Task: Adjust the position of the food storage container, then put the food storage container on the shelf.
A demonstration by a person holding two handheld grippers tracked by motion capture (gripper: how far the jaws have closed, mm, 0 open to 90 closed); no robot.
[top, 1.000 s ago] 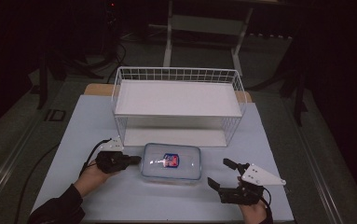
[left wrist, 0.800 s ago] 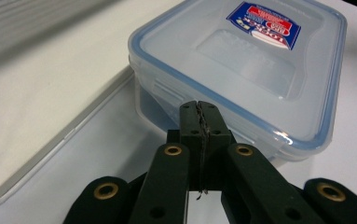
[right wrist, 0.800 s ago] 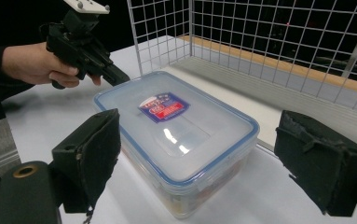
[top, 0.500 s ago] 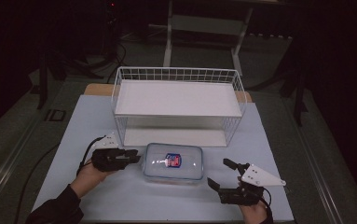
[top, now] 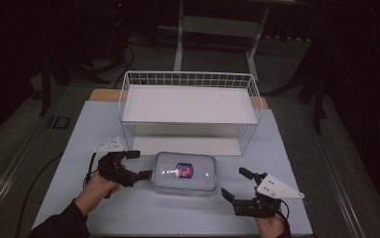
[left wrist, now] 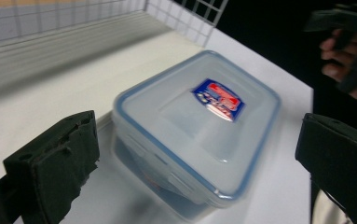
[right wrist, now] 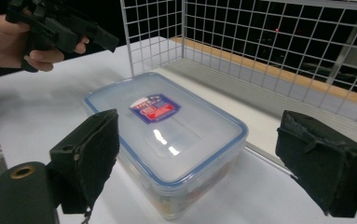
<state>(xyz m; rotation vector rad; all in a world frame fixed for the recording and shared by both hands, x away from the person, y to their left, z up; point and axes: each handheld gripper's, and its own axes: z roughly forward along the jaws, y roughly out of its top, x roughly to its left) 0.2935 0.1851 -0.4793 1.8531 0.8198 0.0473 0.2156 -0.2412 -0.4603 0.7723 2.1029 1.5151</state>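
Note:
A clear plastic box with a blue-rimmed lid and a red-and-blue label (top: 185, 172) (left wrist: 199, 121) (right wrist: 167, 135) lies flat on the white table, in front of the wire rack. My left gripper (top: 140, 164) (left wrist: 198, 140) hovers just off the box's left end. Its jaws have just been opening and now stand wide, with nothing pressed between the pads. My right gripper (top: 233, 182) (right wrist: 209, 156) is open near the box's right front corner, apart from it.
A white wire rack with a flat white shelf (top: 190, 104) stands behind the box, its lower space open toward me. The pale table mat (top: 78, 144) has free room on both sides. Dark floor and stand legs surround the table.
The left gripper's jaws went from shut at the box's left end to wide open, and that hand lifted a little. The right gripper and the box stayed put.

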